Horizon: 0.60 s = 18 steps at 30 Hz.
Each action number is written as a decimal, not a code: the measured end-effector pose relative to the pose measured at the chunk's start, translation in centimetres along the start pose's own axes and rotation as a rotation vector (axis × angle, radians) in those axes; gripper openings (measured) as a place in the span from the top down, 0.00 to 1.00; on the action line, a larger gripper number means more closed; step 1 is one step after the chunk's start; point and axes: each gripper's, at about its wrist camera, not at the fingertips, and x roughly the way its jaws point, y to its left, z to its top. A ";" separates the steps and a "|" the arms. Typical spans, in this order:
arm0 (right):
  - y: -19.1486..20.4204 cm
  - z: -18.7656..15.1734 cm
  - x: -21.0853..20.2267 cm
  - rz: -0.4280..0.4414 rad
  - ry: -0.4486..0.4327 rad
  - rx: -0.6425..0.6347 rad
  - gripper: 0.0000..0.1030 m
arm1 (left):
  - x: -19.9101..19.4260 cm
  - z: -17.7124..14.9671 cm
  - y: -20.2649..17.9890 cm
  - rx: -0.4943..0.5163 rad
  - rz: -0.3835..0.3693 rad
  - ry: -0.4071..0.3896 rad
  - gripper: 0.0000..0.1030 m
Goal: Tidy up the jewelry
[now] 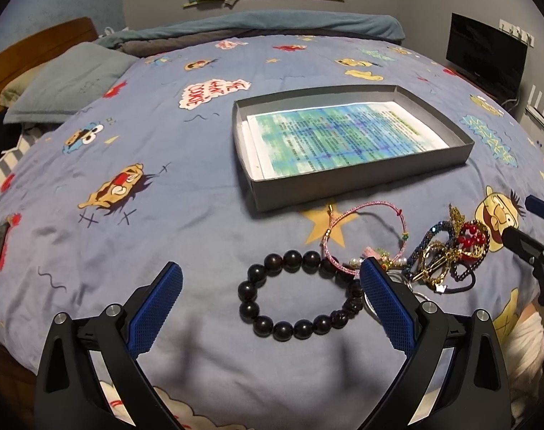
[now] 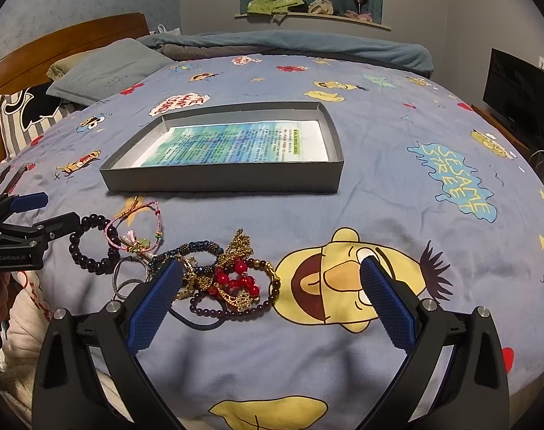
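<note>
Left gripper agape over bead bracelet

Dim indoor light, heavy fisheye distortion

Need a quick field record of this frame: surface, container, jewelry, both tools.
surface: bedspread, blue with cartoon prints
container: shallow grey box, open, printed sheet lying inside, no jewelry in it
dark bead bracelet: flat on the bedspread between the left tool's fingers, not gripped
pink cord bracelet: beside the beads, nearer the box
tangled pile: red beads, gold chain, purple beads, metal rings, overlapping
left tool: open, holding nothing
right tool: open, holding nothing, left finger over the pile's edge
</note>
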 end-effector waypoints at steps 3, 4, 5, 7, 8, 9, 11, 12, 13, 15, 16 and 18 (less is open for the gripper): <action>0.0 0.0 0.1 0.001 0.003 0.005 0.05 | 0.0 -0.3 0.1 0.036 0.013 -0.017 0.05; 0.1 0.1 0.1 0.007 0.005 0.006 0.05 | 0.2 -0.5 0.3 0.053 0.023 -0.022 0.05; 0.1 0.2 0.2 0.015 0.007 0.008 0.05 | 0.3 -0.6 0.5 0.059 0.027 -0.022 0.05; 0.4 0.3 0.4 0.038 0.012 0.011 0.05 | 0.7 -0.8 1.0 0.058 0.024 -0.016 0.05; 0.6 0.4 0.5 0.056 0.010 0.012 0.05 | 1.0 -1.1 1.4 0.051 0.021 -0.005 0.05; 0.8 0.5 0.6 0.064 0.007 0.012 0.05 | 1.3 -1.2 1.8 0.046 0.017 0.003 0.05; 1.3 0.9 0.8 0.080 -0.005 0.014 0.05 | 1.7 -1.4 2.3 0.044 0.009 0.012 0.05; 1.6 1.1 1.0 0.088 -0.007 0.013 0.05 | 1.8 -1.6 2.5 0.043 0.008 0.013 0.07; 1.8 1.3 1.1 0.096 -0.007 0.011 0.05 | 1.9 -1.6 2.7 0.044 0.004 0.016 0.07; 2.7 1.8 1.5 0.119 -0.007 -0.001 0.05 | 2.2 -1.9 3.0 0.044 -0.028 0.022 0.07; 3.2 2.0 1.8 0.123 -0.008 -0.014 0.05 | 2.3 -1.9 3.1 0.043 -0.034 0.026 0.08; 4.1 2.2 2.2 0.134 -0.009 -0.035 0.09 | 2.6 -2.2 3.3 0.043 -0.044 0.035 0.08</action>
